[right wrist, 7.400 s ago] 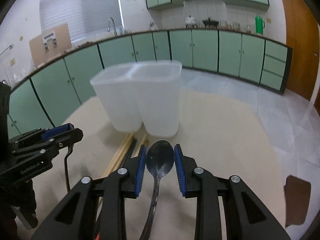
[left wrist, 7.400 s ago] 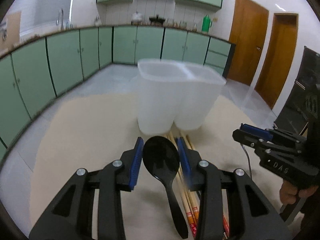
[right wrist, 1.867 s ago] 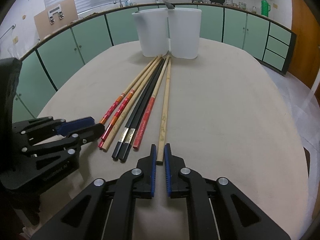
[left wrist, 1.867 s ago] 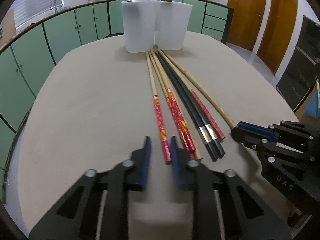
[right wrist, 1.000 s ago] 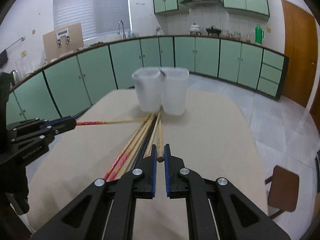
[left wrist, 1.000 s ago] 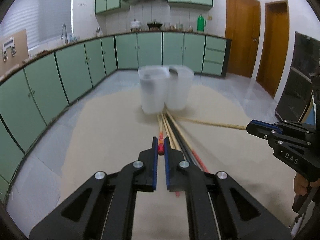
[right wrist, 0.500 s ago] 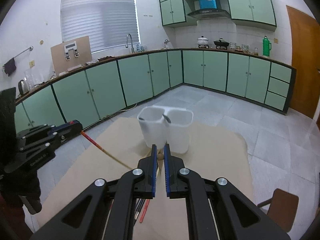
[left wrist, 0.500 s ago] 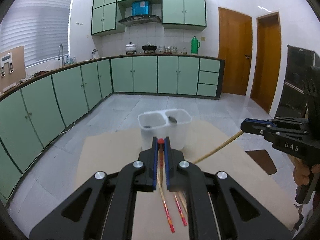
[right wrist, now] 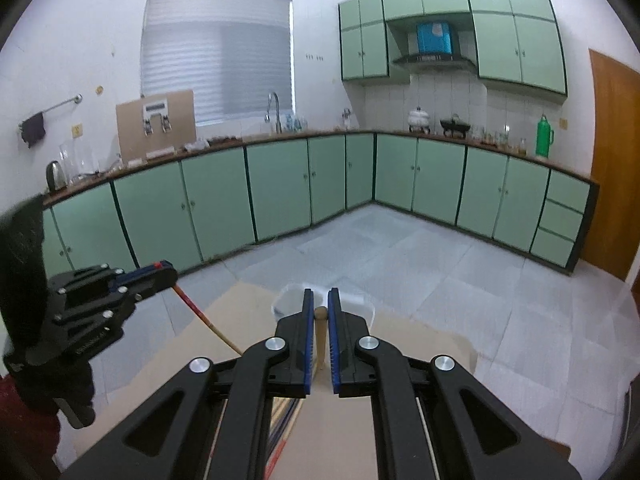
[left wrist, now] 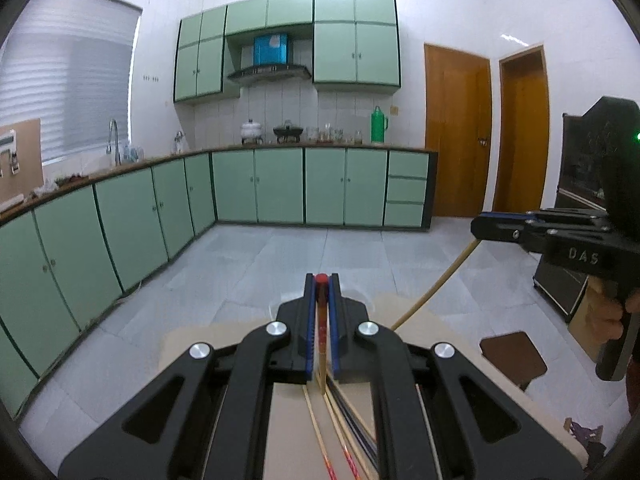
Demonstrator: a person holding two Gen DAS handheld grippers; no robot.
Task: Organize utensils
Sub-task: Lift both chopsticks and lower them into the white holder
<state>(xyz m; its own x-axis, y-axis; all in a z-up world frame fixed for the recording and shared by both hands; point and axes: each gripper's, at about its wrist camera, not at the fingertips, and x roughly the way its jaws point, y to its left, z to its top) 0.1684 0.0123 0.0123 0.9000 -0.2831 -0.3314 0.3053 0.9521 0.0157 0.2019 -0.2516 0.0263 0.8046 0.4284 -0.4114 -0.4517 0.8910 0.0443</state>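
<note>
The left gripper [left wrist: 321, 280] is clamped on a red-tipped chopstick [left wrist: 321, 320] that hangs down toward the tabletop [left wrist: 288, 420]. The right gripper [right wrist: 318, 300] pinches a plain wooden chopstick [right wrist: 320, 336], also raised. The remaining chopsticks [left wrist: 348, 440] lie on the tabletop below, and the translucent utensil holder [right wrist: 288, 300] stands near its far edge.

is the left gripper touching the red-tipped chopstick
Touching. In the left wrist view the left gripper is shut on the red-tipped chopstick, both blue pads pressed against its sides with the red end poking out at the fingertips.
</note>
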